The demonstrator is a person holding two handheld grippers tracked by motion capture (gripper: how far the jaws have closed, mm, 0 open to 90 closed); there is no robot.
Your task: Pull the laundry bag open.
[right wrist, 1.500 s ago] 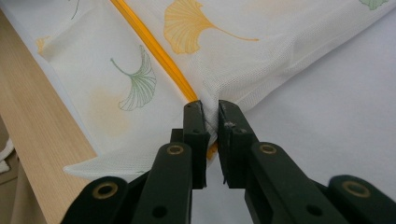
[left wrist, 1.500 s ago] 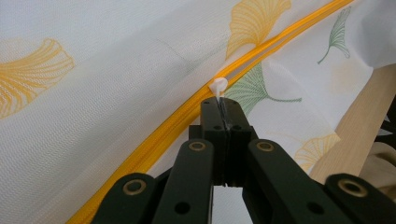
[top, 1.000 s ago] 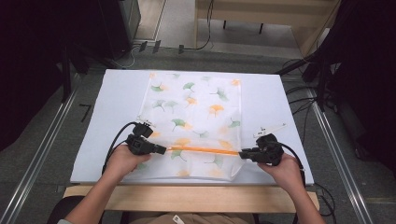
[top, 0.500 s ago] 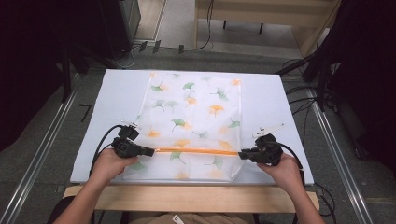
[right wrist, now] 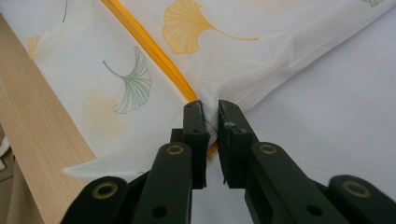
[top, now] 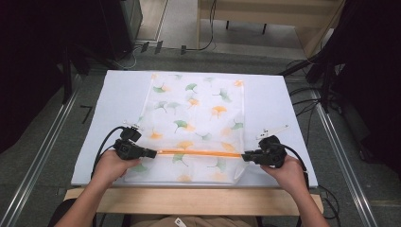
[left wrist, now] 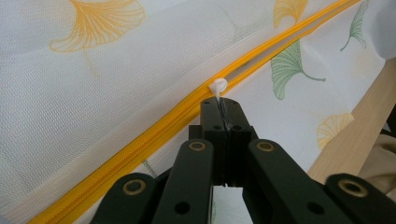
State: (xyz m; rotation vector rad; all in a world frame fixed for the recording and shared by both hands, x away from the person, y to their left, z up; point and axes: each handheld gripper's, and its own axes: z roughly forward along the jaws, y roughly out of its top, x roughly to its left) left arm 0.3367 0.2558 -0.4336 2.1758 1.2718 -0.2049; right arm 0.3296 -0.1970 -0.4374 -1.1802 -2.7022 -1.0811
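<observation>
The step in hand looks like working the zipper of the mesh laundry bag on the worktop. The left gripper is clamped on the white zipper pull just ahead of its tips; the right gripper pinches the bag's corner where the yellow zipper ends. Next, the pull must slide along the zipper while the far corner stays anchored.

A white sheet covers the worktop, whose pale wooden edge runs along the bottom of the frame. Grey carpeted floor surrounds it, with metal rails at left and right. Black cables trail at the right; a wooden bench stands at upper centre.
</observation>
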